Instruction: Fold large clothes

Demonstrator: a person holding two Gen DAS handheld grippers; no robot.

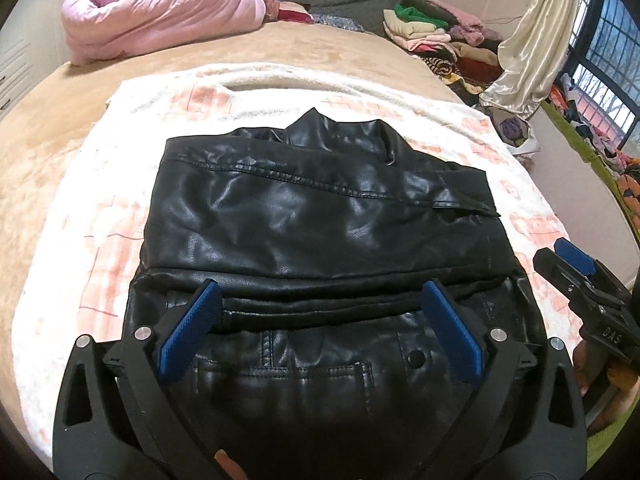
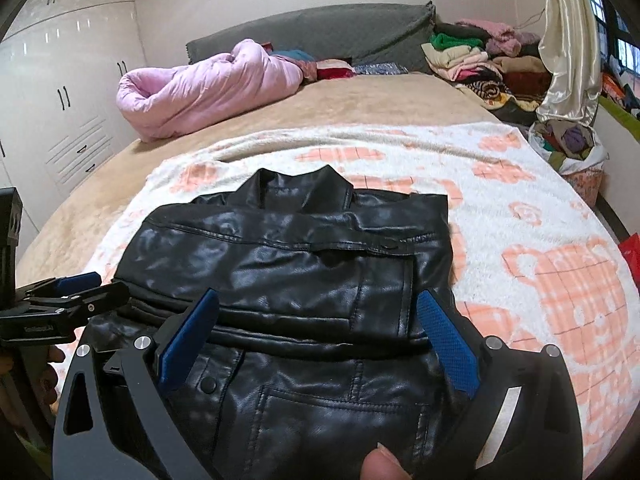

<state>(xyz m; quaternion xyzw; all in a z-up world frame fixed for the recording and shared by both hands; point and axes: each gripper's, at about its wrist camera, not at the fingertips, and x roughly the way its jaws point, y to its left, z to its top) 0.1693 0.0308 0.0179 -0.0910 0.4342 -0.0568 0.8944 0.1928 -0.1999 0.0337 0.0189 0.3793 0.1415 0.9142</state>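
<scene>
Black leather jacket [image 1: 320,216] folded flat on white-and-peach blanket [image 1: 100,216] across bed [image 1: 280,48], left gripper [image 1: 318,328] spread wide and empty above its near edge, right gripper [image 2: 320,332] likewise wide, gripping nothing

A wide bed [image 2: 360,108] with a tan cover fills the middle of both views, a white blanket [image 2: 520,208] with orange teapot prints spread across it. At the upper left of the right wrist view stand white wardrobe doors [image 2: 60,92] with dark handles. A grey headboard [image 2: 320,28] runs along the far wall. At the upper right a cream curtain [image 1: 536,40] hangs beside a dark-framed window [image 1: 608,40] showing daylight.
</scene>
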